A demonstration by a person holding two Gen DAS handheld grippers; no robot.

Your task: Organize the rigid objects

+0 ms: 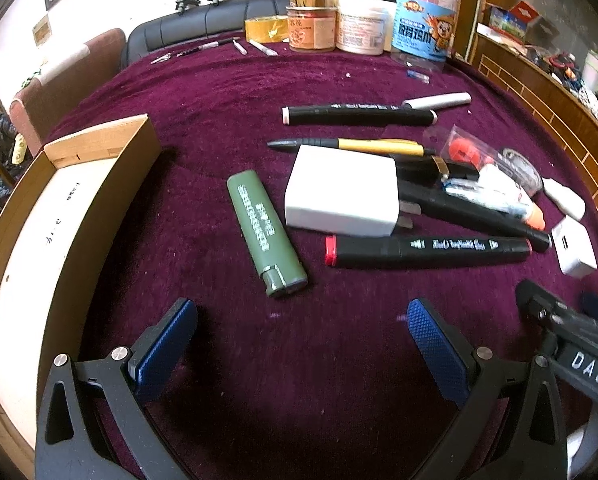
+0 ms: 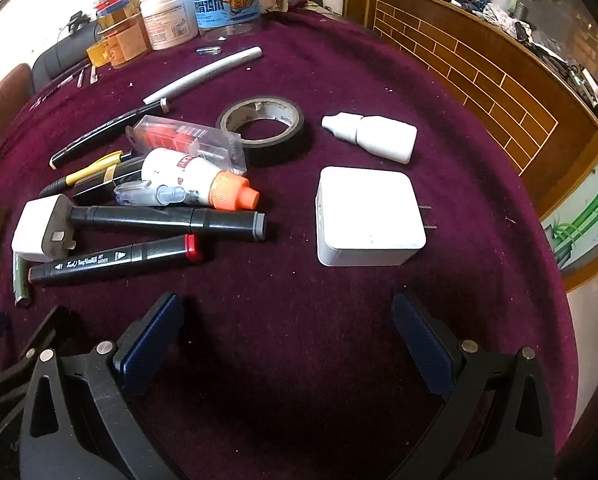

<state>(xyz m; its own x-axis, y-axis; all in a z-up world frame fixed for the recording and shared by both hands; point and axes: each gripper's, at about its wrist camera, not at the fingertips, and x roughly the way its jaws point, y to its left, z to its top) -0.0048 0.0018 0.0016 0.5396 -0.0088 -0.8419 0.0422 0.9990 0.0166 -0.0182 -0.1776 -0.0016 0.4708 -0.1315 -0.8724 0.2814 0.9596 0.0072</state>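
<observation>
progress: basically nothing sorted yet imo. cardboard box (image 1: 79, 216) on the left looks empty inside, and all the stuff is out on the purple cloth (image 1: 227, 92).

left gripper (image 1: 301, 334): wide open, holding nothing, hovering over bare cloth just short of the green lighter (image 1: 265, 234).

right gripper (image 2: 287, 332): also spread wide, empty, pointed at the square white charger (image 2: 365, 216), near but not touching.

the pile: white plug adapter (image 1: 341, 192) lying against the black markers, red-capped marker (image 1: 427, 250) just in front of it, yellow pen (image 1: 363, 146) behind, glue bottle w/ orange cap (image 2: 199, 178) on top of the heap.

left to do: pretty much everything, lighter, markers, pens, both chargers etc. need to go in the box, guessing lighter + charger first.

left view only: the box, whole lighter, and the 2nd long black marker (image 1: 359, 114) further back.

right view only: tape roll (image 2: 261, 128), white dropper bottle (image 2: 373, 136), charger seen whole (left cam just catches it at the edge). box barely visible there, lighter only a sliver at the left edge.

background: jars + tubs (image 1: 363, 26) at the far edge, prob not part of it.
</observation>
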